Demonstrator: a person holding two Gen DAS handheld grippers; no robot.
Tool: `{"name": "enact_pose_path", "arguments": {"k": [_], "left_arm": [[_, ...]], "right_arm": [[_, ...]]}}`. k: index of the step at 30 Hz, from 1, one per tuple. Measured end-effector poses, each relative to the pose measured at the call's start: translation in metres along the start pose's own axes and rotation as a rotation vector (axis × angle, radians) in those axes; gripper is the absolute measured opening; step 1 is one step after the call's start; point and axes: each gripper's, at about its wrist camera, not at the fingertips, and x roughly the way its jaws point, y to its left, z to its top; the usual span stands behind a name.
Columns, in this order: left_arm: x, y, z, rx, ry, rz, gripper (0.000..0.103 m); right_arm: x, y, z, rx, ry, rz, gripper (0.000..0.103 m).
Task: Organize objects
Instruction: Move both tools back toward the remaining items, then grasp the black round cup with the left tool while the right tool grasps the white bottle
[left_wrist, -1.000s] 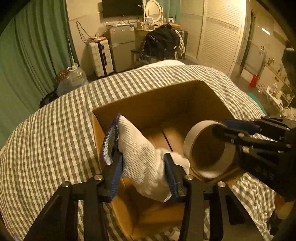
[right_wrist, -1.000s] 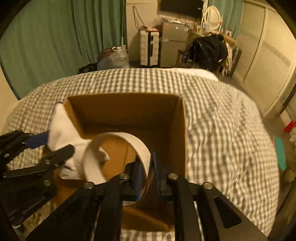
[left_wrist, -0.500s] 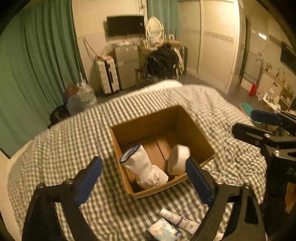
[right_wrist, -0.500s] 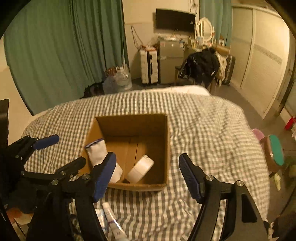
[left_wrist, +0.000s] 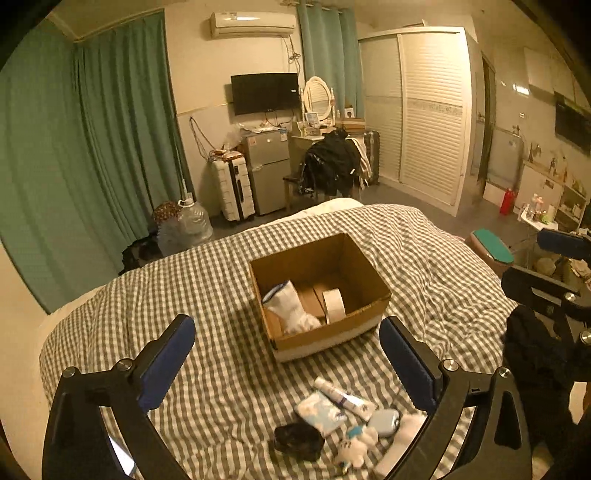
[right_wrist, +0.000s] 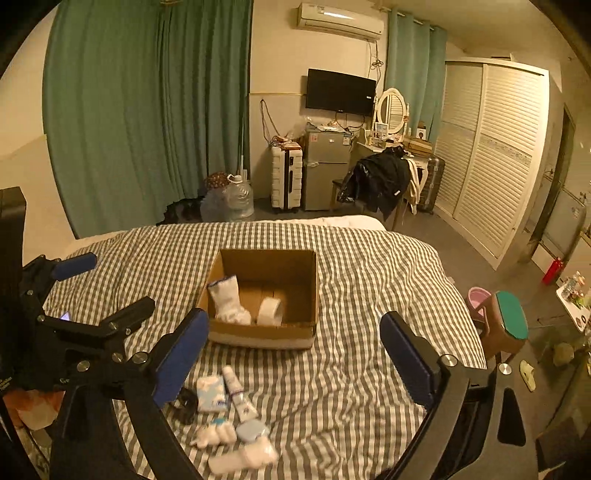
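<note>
An open cardboard box sits on the checked bed. Inside it lie a white work glove and a white tape roll. My left gripper is open and empty, held back above the bed's near side. My right gripper is open and empty too; it also shows at the right edge of the left wrist view. On the bed near me lie a tissue pack, a white tube, a black hair tie and small white items.
The grey-and-white checked bedspread covers the whole bed. Beyond it stand a white suitcase, a small fridge, a chair with a black jacket and water jugs. A green-topped stool stands right of the bed.
Both grippers let go of the glove and tape roll, which now lie in the box. Both opened wide and pulled back and up from the box, so the loose items come into view.
</note>
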Motion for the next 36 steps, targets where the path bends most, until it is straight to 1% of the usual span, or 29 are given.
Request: {"name": "enact_pose_path", "arguments": {"k": [5, 11, 15, 20, 26, 29, 34, 36], "left_arm": [[-0.009, 0.0, -0.032, -0.03, 0.021, 0.005, 0.103], [0.001, -0.002, -0.076, -0.054, 0.079, 0.029, 0.103], [0.018, 0.002, -0.101, -0.081, 0.138, 0.04, 0.103], [0.042, 0.006, -0.132, -0.119, 0.214, 0.039, 0.103], [0.075, 0.005, -0.168, -0.136, 0.327, 0.026, 0.103], [0.089, 0.004, -0.178, -0.15, 0.376, 0.011, 0.103], [0.103, 0.005, -0.182, -0.159, 0.424, 0.005, 0.103], [0.11, 0.004, -0.185, -0.156, 0.45, 0.004, 0.103]], "right_arm": [[-0.01, 0.006, -0.036, 0.025, 0.044, -0.008, 0.094], [0.005, 0.012, -0.083, 0.046, 0.131, -0.011, 0.094], [0.028, 0.015, -0.112, 0.068, 0.207, -0.012, 0.094], [0.056, 0.02, -0.14, 0.076, 0.288, -0.018, 0.094], [0.095, 0.024, -0.174, 0.082, 0.403, -0.022, 0.094], [0.11, 0.026, -0.187, 0.087, 0.443, -0.017, 0.094], [0.133, 0.032, -0.198, 0.083, 0.5, -0.004, 0.094], [0.142, 0.034, -0.201, 0.093, 0.517, 0.014, 0.094]]}}
